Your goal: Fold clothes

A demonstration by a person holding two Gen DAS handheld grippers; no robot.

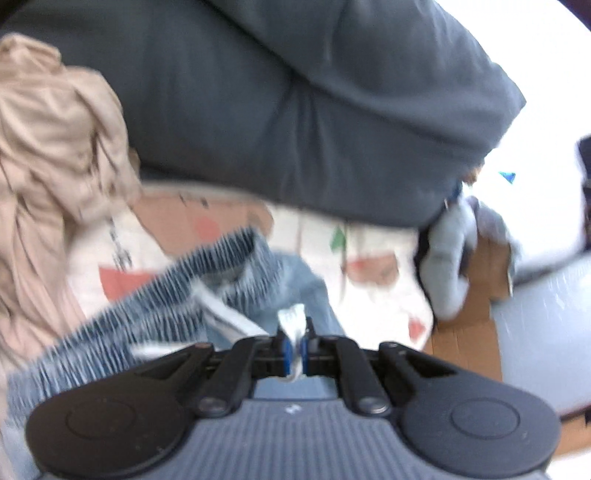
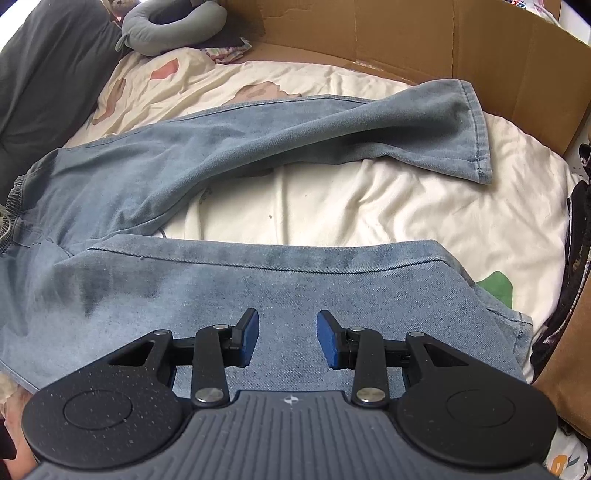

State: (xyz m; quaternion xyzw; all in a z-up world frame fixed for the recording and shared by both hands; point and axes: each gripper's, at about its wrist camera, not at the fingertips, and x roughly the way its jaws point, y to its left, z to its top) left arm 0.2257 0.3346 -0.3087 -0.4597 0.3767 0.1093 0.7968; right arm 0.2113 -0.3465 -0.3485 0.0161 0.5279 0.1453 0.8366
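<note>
Light blue jeans (image 2: pixel 258 288) lie spread on a cream bedsheet (image 2: pixel 369 206), the far leg (image 2: pixel 332 129) angled away from the near one. My right gripper (image 2: pixel 288 338) hovers open just above the near leg, with nothing between its blue pads. In the blurred left wrist view, my left gripper (image 1: pixel 294 349) is shut on a white strip of cloth (image 1: pixel 293 321) at the jeans' top. It is lifted above the bed, and the gathered elastic waistband (image 1: pixel 166 291) hangs to its left.
A dark grey cushion (image 1: pixel 295 110) fills the back, with a crumpled beige garment (image 1: pixel 55 166) to its left. A cardboard wall (image 2: pixel 406 37) runs behind the bed. A grey neck pillow (image 2: pixel 173 26) lies at the far left corner, and dark patterned fabric (image 2: pixel 576 240) borders the right.
</note>
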